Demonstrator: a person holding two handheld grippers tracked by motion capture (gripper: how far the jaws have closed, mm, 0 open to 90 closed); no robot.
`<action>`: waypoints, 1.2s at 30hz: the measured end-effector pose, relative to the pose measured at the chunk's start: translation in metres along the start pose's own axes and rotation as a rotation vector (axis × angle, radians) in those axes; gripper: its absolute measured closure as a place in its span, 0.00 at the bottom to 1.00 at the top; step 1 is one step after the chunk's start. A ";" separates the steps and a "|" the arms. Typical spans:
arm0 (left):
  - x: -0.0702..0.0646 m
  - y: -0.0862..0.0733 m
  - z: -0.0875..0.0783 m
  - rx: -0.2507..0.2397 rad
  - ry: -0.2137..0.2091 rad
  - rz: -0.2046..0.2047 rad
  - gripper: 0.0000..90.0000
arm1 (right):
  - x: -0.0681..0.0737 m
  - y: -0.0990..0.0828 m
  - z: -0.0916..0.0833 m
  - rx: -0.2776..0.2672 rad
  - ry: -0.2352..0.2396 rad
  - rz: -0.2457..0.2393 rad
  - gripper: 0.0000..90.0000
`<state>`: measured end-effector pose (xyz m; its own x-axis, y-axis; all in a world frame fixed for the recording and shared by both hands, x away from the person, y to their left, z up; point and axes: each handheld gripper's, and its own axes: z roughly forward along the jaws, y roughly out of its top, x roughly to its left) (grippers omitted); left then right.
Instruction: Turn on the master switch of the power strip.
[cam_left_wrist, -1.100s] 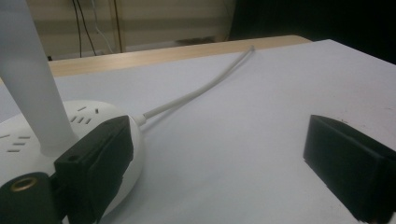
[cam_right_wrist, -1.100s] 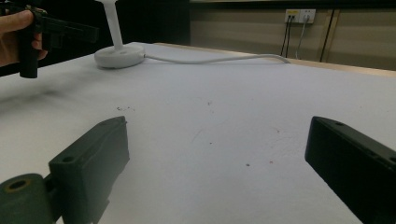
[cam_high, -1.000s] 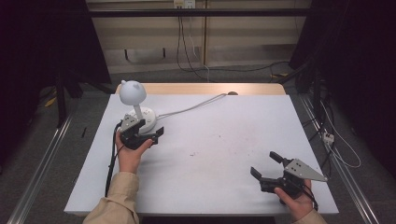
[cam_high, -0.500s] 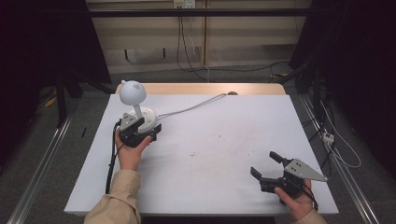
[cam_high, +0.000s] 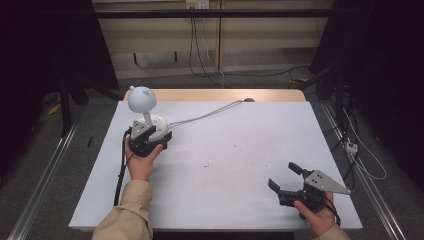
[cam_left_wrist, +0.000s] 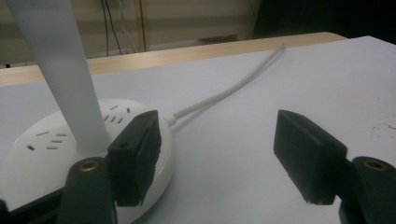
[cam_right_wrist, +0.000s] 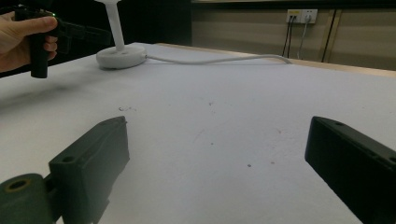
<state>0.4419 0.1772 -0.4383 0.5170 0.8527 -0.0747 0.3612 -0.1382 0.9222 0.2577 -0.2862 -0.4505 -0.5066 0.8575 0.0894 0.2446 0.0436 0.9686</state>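
A white desk lamp (cam_high: 141, 98) with a dome head stands on its round base (cam_high: 160, 121) at the table's left. My left gripper (cam_high: 152, 131) sits right at the near side of that base. In the left gripper view its left jaw lies over the base (cam_left_wrist: 42, 144) beside the stem (cam_left_wrist: 60, 70). The right jaw stands apart over bare table. The left gripper (cam_left_wrist: 217, 149) is open, its jaws have just been closing, and only the base's edge reaches into the gap. My right gripper (cam_high: 283, 176) rests open at the front right, and nothing lies between the jaws of the right gripper (cam_right_wrist: 217, 154).
The lamp's white cable (cam_high: 205, 116) runs from the base toward the table's far edge. The white table (cam_high: 225, 165) has a wooden strip (cam_high: 215, 95) along its back. Metal rails flank it on the floor, and loose cables lie on the floor at the right.
The left gripper's jaws have narrowed beside the lamp base. Both hands have stayed in place.
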 end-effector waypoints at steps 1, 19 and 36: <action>0.000 0.000 0.001 -0.001 0.005 -0.005 0.37 | 0.000 0.000 0.000 0.000 0.001 0.001 0.07; 0.004 -0.003 0.004 0.016 0.046 0.001 0.65 | 0.000 0.000 0.000 -0.001 0.000 -0.002 0.07; 0.017 -0.009 0.011 0.049 0.111 -0.033 0.86 | 0.001 0.002 0.000 -0.005 -0.001 -0.017 0.07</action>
<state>0.4562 0.1879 -0.4517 0.4161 0.9073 -0.0598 0.4158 -0.1314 0.8999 0.2577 -0.2857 -0.4488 -0.5094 0.8574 0.0729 0.2320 0.0553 0.9711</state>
